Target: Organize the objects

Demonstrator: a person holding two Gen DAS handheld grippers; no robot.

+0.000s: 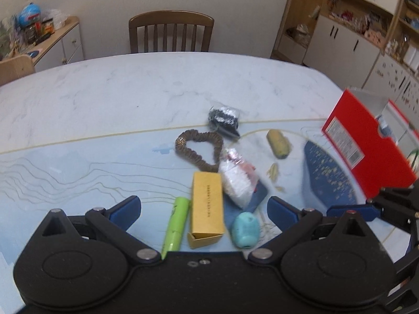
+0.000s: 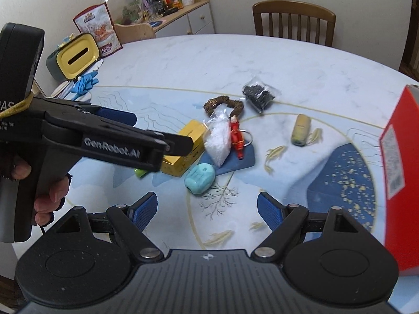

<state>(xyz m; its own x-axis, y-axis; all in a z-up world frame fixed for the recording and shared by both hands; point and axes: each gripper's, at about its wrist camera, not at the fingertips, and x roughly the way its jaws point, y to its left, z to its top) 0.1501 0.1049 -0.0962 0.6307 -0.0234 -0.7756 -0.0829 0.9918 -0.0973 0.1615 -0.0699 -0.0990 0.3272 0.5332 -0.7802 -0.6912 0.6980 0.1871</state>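
Left gripper [image 1: 204, 210]: jaws spread wide, holding nothing, hovering just above the near end of the cluster.
Between its jaws: yellow box [image 1: 207, 208], long axis running straight away from the jaws; green tube [image 1: 176, 225] beside it on the left, parallel; turquoise block [image 1: 246, 230] on the right.
Right gripper [image 2: 208, 209]: jaws also wide apart and empty, set back from the pile; the turquoise block [image 2: 199, 178] lies nearest ahead, slightly left.
Nearer hand: the left, by my reading.
Destination: probably the red box [image 1: 366, 141], on the table [image 1: 104, 99] to the right, well apart from the pile.
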